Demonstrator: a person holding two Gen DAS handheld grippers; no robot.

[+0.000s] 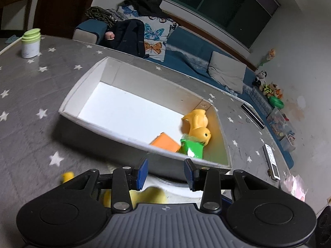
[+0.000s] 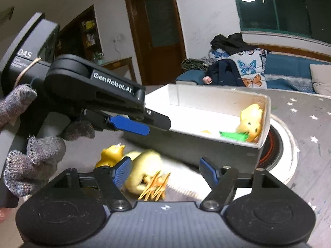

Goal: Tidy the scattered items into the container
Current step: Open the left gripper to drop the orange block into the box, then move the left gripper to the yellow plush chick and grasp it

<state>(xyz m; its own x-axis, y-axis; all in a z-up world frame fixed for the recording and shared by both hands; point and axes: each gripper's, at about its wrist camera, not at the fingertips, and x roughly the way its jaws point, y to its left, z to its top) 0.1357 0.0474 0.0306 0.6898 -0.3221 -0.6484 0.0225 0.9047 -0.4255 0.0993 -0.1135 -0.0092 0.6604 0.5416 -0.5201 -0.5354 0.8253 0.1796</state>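
Observation:
The white box stands on the grey star-patterned tablecloth. In its right end lie a yellow animal toy, a green piece and an orange block. My left gripper is open and empty, just short of the box's near wall. A pale yellow rubber toy with orange feet lies blurred on the table in front of the box, low between the fingers of my open right gripper. A small yellow toy stands to its left. A gloved hand holds the left gripper above them.
A white bottle with a green cap stands at the table's far left. A white remote and a black bar lie near the right edge. A round hob ring shows under the box. A blue sofa lies behind the table.

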